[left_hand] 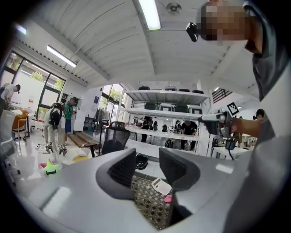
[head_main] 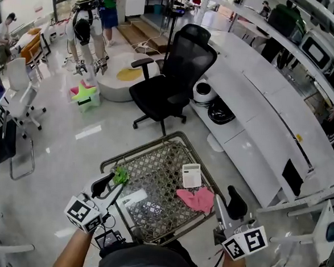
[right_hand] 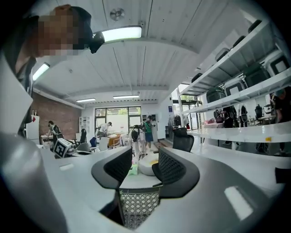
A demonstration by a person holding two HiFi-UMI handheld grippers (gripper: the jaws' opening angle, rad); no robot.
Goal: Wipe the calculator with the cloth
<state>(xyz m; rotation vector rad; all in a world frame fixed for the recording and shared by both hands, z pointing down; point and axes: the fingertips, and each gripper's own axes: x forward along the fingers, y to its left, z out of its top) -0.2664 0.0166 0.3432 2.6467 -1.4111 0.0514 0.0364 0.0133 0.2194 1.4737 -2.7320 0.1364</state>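
Note:
A white calculator (head_main: 191,176) lies on the far right part of a metal mesh table (head_main: 150,214). Just in front of it rests a crumpled pink cloth (head_main: 196,199). My left gripper (head_main: 107,184) hovers over the table's left side, open and empty. My right gripper (head_main: 229,204) is held off the table's right edge, beside the cloth, also open with nothing between its jaws. In the left gripper view the calculator (left_hand: 160,185) and a bit of the cloth (left_hand: 168,199) show below the open left gripper (left_hand: 148,166). The right gripper view shows only the mesh table (right_hand: 136,205) under the open right gripper (right_hand: 144,166).
A green object (head_main: 120,175) and a white object (head_main: 133,198) lie on the table's left half. A black office chair (head_main: 170,84) stands just beyond the table. A long white counter (head_main: 260,108) runs along the right. People stand far back on the left.

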